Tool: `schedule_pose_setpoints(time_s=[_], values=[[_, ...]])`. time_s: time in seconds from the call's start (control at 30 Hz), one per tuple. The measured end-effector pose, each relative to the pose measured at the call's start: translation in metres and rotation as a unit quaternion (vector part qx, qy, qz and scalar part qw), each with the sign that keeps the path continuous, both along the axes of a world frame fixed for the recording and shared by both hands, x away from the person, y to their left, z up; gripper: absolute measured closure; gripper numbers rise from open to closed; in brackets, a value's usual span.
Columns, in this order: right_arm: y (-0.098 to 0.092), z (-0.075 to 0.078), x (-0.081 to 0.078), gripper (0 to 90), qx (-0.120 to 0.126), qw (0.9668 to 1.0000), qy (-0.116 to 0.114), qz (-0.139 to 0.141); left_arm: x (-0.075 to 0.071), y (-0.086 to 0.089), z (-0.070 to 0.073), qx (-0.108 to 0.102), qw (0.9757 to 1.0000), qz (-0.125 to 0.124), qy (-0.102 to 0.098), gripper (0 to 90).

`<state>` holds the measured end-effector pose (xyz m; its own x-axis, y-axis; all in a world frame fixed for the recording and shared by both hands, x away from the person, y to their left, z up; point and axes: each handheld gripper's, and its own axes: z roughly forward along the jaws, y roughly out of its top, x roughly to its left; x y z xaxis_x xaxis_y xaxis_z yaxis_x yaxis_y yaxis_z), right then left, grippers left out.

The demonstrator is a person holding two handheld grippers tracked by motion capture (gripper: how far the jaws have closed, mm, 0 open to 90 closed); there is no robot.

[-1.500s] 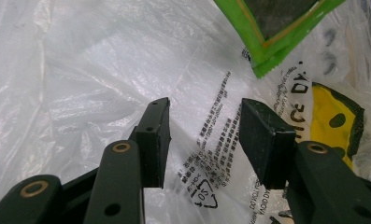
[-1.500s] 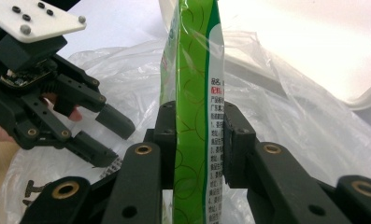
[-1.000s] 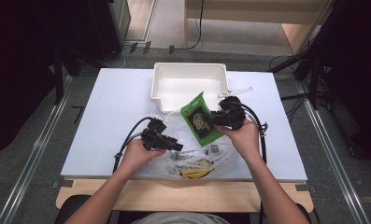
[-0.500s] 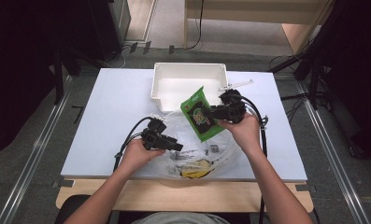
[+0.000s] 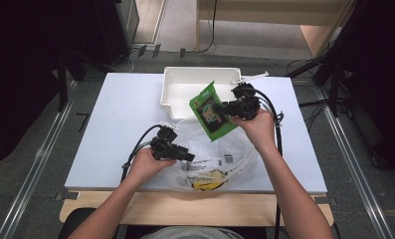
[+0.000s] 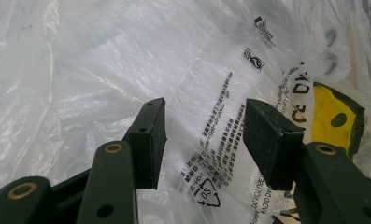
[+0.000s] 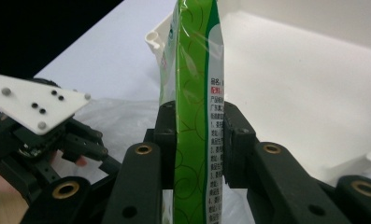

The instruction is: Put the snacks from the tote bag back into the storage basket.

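My right gripper (image 5: 224, 108) is shut on a green snack packet (image 5: 212, 110), held in the air between the plastic bag and the white bin (image 5: 185, 84). In the right gripper view the packet (image 7: 197, 70) stands edge-on, with both pads pressing its sides at my right gripper (image 7: 198, 116). A clear printed plastic bag (image 5: 220, 159) lies crumpled on the table with a yellow item (image 5: 205, 180) inside. My left gripper (image 5: 187, 155) rests on the bag's left part. In the left gripper view its jaws (image 6: 204, 135) stand open over the film (image 6: 127, 60), with the yellow item (image 6: 335, 116) at the right.
The white bin stands at the back middle of the pale table (image 5: 120, 114) and looks bare inside. Cables trail from both grippers across the table. The other hand's gripper (image 7: 43, 135) shows low and left in the right gripper view. A wooden ledge (image 5: 185, 206) runs along the near edge.
My right gripper has risen with the green packet and carried it a little away from the bag toward the bin. The left gripper has stayed on the bag.
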<state>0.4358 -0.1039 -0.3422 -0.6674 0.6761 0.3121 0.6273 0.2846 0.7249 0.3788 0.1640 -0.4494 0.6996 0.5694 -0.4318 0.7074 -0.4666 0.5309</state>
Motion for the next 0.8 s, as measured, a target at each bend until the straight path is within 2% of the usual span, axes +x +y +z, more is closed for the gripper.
schedule_pose_setpoints(time_s=[0.2,0.4,0.5,0.8], values=[[0.005,0.009,0.01,73.7,0.002,1.0,-0.007,0.001,0.0,0.001,0.0,-0.001,1.0,0.001,0.003,49.8],[0.009,0.015,0.018,73.8,-0.005,0.9999,-0.011,-0.002,0.0,0.001,0.0,0.0,1.0,0.0,0.004,49.8],[0.013,0.019,0.025,73.7,-0.016,0.9998,-0.011,-0.004,0.0,0.0,0.001,0.001,1.0,-0.001,0.0,49.9],[0.017,0.024,0.041,73.7,-0.022,0.9996,-0.014,-0.013,0.0,0.001,0.0,0.0,1.0,0.002,0.0,49.9]])
